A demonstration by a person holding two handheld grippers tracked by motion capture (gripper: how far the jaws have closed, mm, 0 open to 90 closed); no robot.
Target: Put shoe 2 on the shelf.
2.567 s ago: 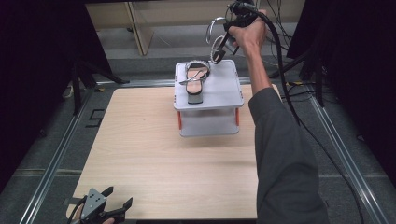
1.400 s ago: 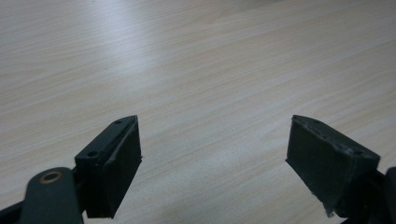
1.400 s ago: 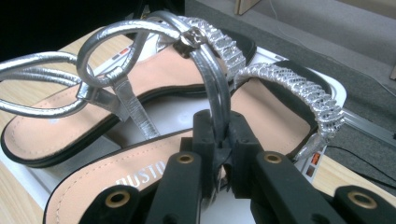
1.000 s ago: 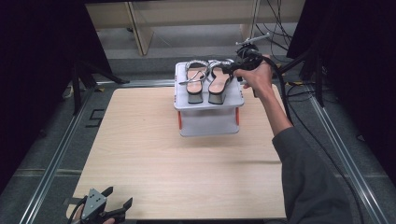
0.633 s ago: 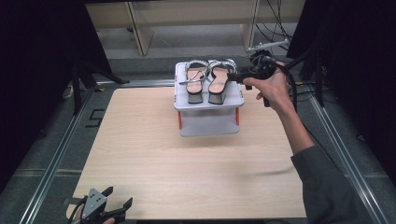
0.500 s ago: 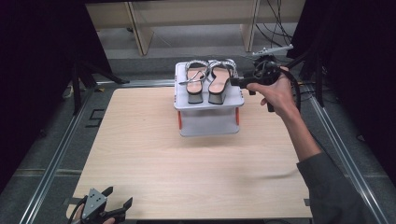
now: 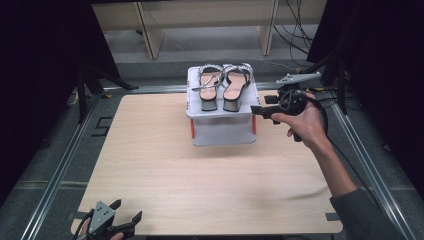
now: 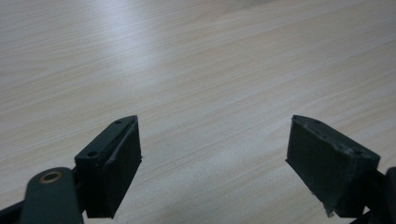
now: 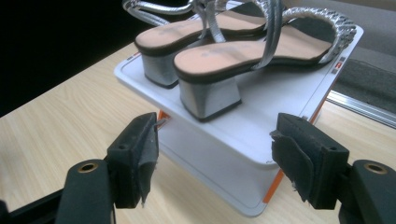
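Observation:
Two silver strappy block-heel sandals, one (image 7: 209, 90) and the other (image 7: 236, 89), stand side by side on a white stand (image 7: 222, 131) at the table's far middle. To the right of the stand a hand holds my right gripper (image 7: 261, 104), which points left at it. Its jaws have just been opening and nothing is between them. In the right gripper view the open right gripper (image 9: 215, 154) frames the stand's corner (image 9: 289, 88) below the nearer sandal's heel (image 9: 210, 95). My left gripper (image 7: 127, 210) rests open at the table's near-left edge. In its own view the left gripper (image 8: 212, 154) is above bare wood (image 8: 187, 70).
Metal rails (image 7: 60, 165) run along both table sides. Cables (image 7: 305, 30) hang at the back right, and wooden furniture legs (image 7: 150, 30) stand behind the table. Dark curtains flank the scene. Bare tabletop (image 7: 200, 185) spreads in front of the stand.
The right gripper brought the second sandal down beside the first on the stand, let it go, and drew back to the right and nearer. The left gripper stayed put.

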